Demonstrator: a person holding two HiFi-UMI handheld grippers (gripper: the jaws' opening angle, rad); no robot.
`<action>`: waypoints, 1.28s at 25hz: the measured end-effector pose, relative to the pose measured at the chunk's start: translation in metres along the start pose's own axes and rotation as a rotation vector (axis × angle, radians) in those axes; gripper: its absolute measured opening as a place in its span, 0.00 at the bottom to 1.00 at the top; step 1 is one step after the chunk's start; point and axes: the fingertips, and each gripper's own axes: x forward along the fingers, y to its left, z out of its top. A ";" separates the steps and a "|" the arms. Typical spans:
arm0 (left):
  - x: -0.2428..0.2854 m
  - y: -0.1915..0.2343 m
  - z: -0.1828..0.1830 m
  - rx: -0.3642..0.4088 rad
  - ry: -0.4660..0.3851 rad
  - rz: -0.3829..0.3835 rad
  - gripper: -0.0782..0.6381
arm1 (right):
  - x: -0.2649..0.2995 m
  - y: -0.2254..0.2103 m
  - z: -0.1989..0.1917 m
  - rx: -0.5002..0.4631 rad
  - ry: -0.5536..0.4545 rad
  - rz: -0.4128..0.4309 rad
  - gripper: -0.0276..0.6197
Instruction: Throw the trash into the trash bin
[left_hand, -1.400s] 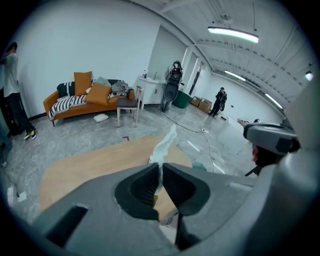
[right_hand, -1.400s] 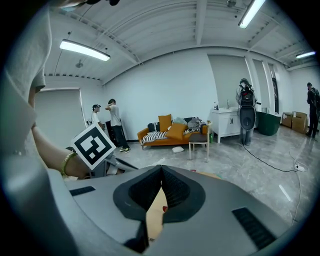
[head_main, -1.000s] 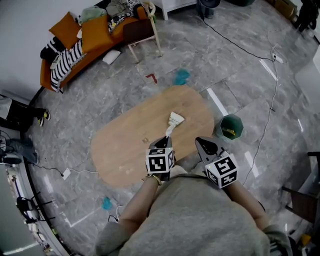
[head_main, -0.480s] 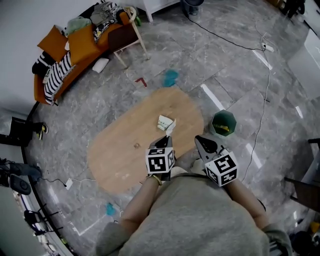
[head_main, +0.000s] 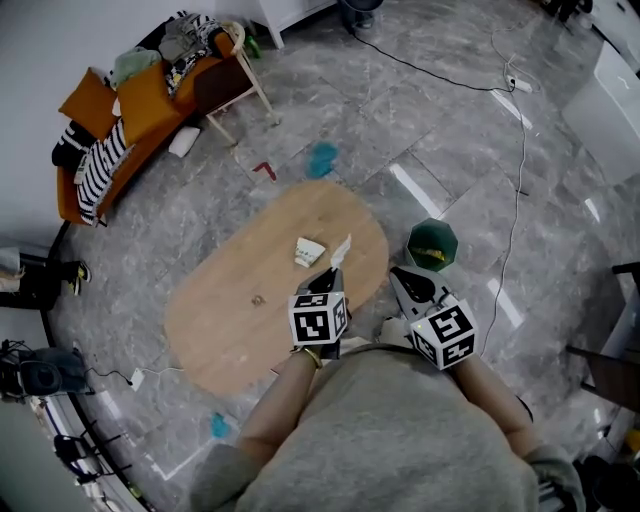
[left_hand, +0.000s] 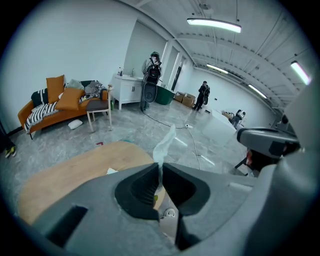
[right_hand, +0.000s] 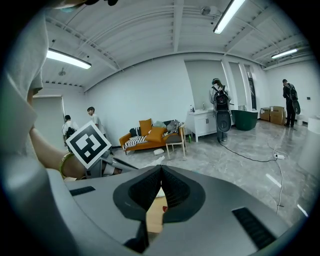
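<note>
Desk: What does the left gripper (head_main: 329, 274) have?
Photographer: A thin white wrapper (head_main: 342, 249), pinched at its lower end between jaws drawn almost together. The strip stands up out of the tips, over the right end of the oval wooden table (head_main: 230, 320).
Desk: And the right gripper (head_main: 398, 281)?
Photographer: Clenched on nothing, its jaw tips meeting. It is held beside the left one, off the table's near right edge.
Desk: Where is the trash bin (head_main: 413, 245)?
Photographer: A green one on the grey tiled floor (head_main: 150, 230), just past the table's right end. It sits to the right of the wrapper and ahead of the right gripper, with something yellow (head_main: 436, 257) inside.
Desk: Anything else on the table?
Photographer: A crumpled white paper (head_main: 308, 251), just left of the held wrapper, and a small speck (head_main: 258, 299) farther left, too small to name.
Desk: Background?
Photographer: An orange sofa (head_main: 115, 135) with striped cloth against the wall, a chair (head_main: 230, 80) beside it, and people (left_hand: 202, 95) standing far down the hall in the gripper views
</note>
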 end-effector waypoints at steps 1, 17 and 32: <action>0.003 -0.004 0.001 0.003 0.000 -0.002 0.16 | -0.002 -0.005 0.000 0.001 -0.001 -0.003 0.06; 0.038 -0.068 0.003 0.014 0.010 -0.012 0.16 | -0.045 -0.067 -0.019 0.018 0.004 -0.025 0.05; 0.067 -0.134 0.004 0.030 0.017 -0.046 0.16 | -0.084 -0.121 -0.033 0.040 -0.004 -0.051 0.05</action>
